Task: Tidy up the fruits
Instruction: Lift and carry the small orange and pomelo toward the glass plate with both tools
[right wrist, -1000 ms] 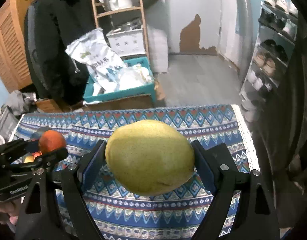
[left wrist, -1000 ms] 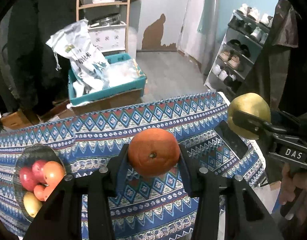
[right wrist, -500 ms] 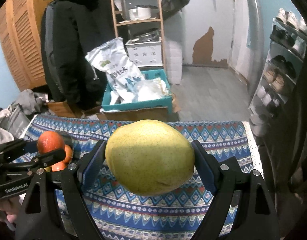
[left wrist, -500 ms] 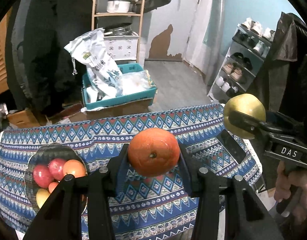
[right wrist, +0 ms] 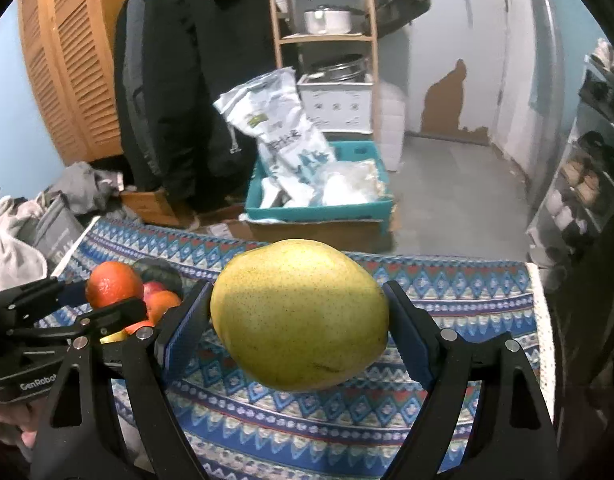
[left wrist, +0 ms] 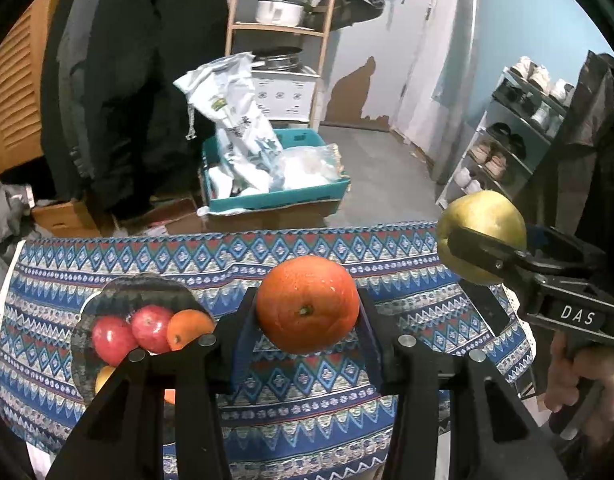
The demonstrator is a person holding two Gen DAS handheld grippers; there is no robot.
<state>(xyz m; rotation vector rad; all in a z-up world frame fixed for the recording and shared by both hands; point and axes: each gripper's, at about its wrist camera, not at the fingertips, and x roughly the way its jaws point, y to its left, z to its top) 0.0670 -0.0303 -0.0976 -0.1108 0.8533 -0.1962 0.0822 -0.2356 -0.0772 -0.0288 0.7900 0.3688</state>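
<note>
Fingers [right wrist: 407, 340] clamp pear [right wrist: 299, 316], long axis crosswise; orange [left wrist: 307, 304] stem-scar toward camera

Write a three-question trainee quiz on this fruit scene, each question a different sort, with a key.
1. True or false: the left gripper is shut on the orange.
2. Multiple choice: the right gripper holds
A. a red apple
B. the pear
C. nothing
3. Fill in: the bowl of fruit stands on the patterned ____.

Key: 1 true; 2 B; 3 cloth.
</note>
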